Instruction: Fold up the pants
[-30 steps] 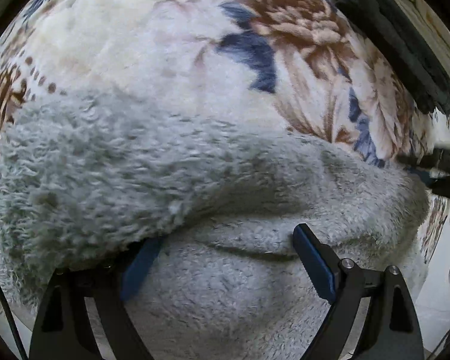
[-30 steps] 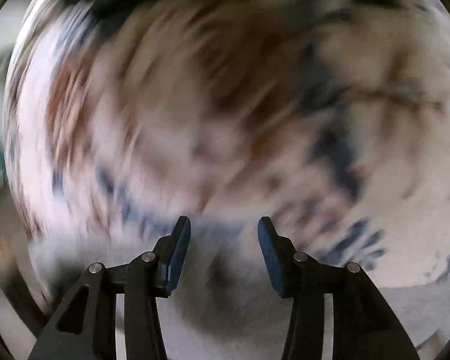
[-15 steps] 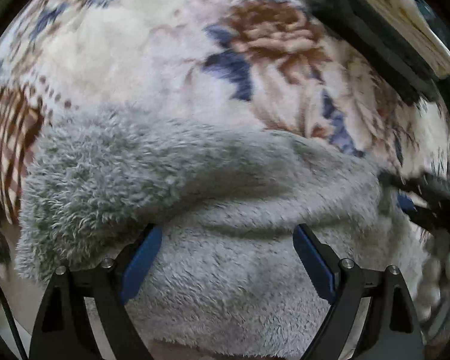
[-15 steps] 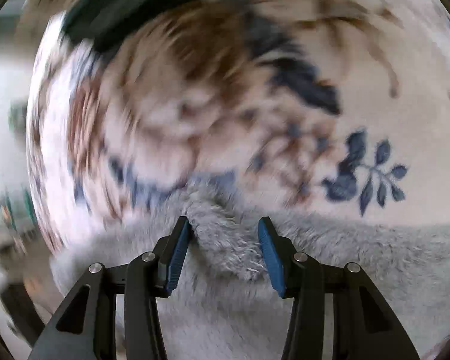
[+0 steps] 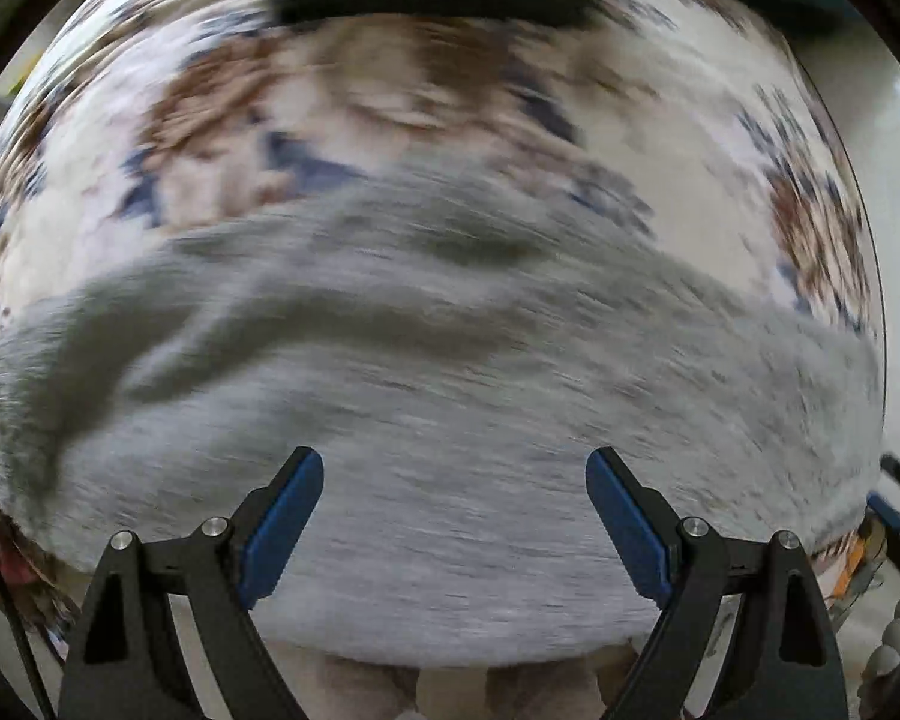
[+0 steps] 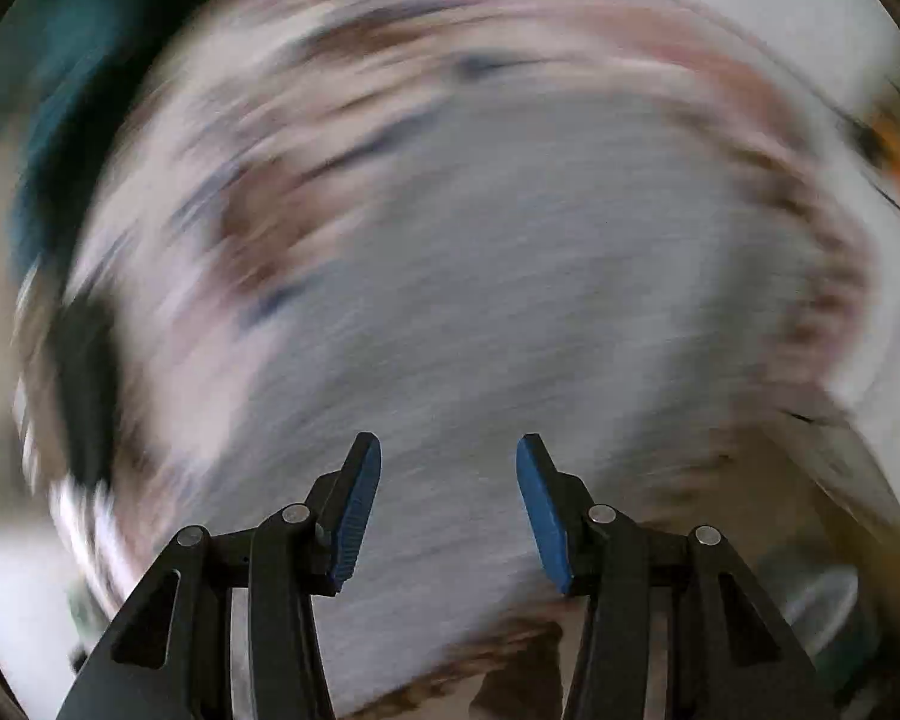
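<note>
Both the left gripper and right gripper are hovering spread, gripping nothing; the fluffy grey pants are lying bunched at twelve o'clock on the floral blanket, looking soft, light and floppy, so pinching an outer hem is seeming wisest

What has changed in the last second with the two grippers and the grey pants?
The left gripper has drawn back: half a second ago its open fingers pressed into the grey fleece pants, now more of the pants shows ahead. The right gripper, which straddled a ridge of fleece, has also pulled away; nothing is between its fingers. Both views are blurred by motion. Unchanged: both grippers open, the pants on the floral blanket.
</note>
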### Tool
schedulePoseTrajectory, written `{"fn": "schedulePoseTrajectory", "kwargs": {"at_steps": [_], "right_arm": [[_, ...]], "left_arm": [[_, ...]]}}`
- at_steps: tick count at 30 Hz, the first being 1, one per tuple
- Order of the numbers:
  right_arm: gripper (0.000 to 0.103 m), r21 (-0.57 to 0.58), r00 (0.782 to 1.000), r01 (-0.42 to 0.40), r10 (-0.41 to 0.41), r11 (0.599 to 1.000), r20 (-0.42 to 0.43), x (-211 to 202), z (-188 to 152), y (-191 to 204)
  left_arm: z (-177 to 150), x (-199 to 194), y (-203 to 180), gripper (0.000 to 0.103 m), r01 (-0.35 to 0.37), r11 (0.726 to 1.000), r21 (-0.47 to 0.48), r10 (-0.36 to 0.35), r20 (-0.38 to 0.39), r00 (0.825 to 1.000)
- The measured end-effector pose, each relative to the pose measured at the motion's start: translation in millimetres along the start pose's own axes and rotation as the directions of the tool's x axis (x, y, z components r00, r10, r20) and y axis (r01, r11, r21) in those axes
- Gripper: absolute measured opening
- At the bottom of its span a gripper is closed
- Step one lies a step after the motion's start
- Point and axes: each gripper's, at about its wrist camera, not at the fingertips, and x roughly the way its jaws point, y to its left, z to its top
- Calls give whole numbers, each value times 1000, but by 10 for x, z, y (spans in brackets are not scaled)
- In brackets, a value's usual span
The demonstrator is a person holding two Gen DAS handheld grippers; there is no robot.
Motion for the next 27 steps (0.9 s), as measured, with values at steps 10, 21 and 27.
{"fn": "schedulePoseTrajectory", "kwargs": {"at_steps": [10, 21, 27], "right_arm": [[50, 163, 981, -182, 189, 970, -28, 638, 638, -1162], [47, 102, 964, -266, 267, 958, 4, 365, 552, -1048], [43, 112, 958, -272, 280, 956, -60, 761, 620, -898]], "left_arm": [[-196, 764, -1537, 89, -153, 971, 181, 170, -77, 982], [-241, 699, -1915, 90, -217, 946, 242, 234, -43, 971], [-215, 751, -2123, 90, -221, 944, 245, 238, -42, 970]]}}
